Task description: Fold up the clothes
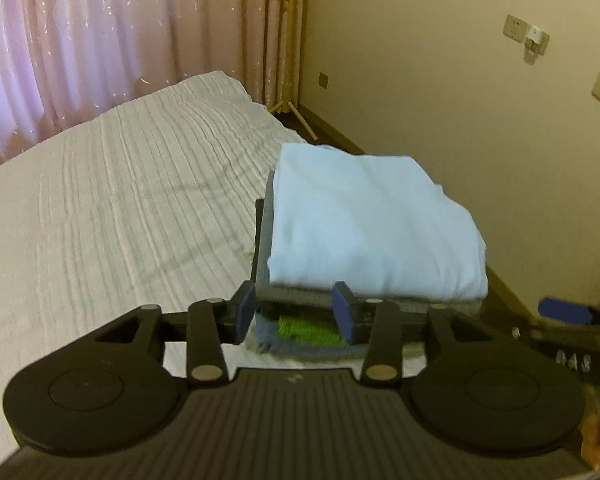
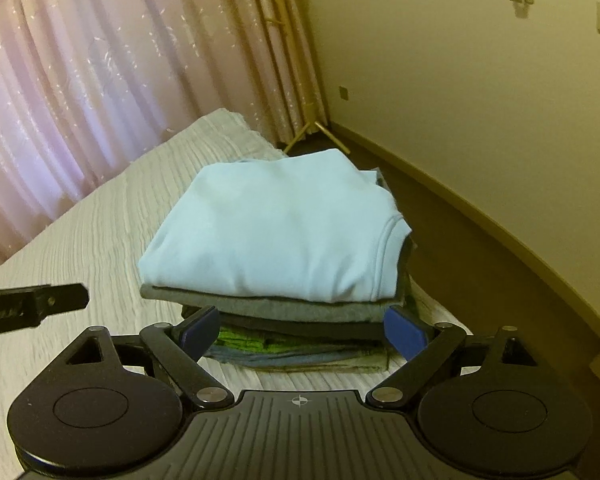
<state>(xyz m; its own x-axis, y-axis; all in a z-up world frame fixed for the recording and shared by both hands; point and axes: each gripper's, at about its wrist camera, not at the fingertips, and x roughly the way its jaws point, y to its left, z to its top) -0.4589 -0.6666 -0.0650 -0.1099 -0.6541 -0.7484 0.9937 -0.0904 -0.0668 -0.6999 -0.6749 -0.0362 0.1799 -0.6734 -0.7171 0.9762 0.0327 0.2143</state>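
The left gripper (image 1: 296, 312) has its blue pads parted with nothing pinched between them; it holds no cloth, and only the low edge of the pile shows through the gap. The right gripper (image 2: 300, 330) is spread wide and empty too, its pads standing either side of the pile's near edge without pressing on it. Just ahead of both sits the stack of clothes (image 2: 284, 320): a light blue shirt (image 2: 268, 232) folded on top, grey layers under it, and green and blue-grey pieces at the bottom. The stack rests on the white ribbed bedspread (image 1: 120, 200), near the bed edge on the wall side, with the floor to the right of the grippers. Beyond the bed hang pink curtains (image 1: 100, 40). By my reading, the blue shirt is folded and placed, and both hands are clear of it. The next move would need another unfolded garment, and none is in view.
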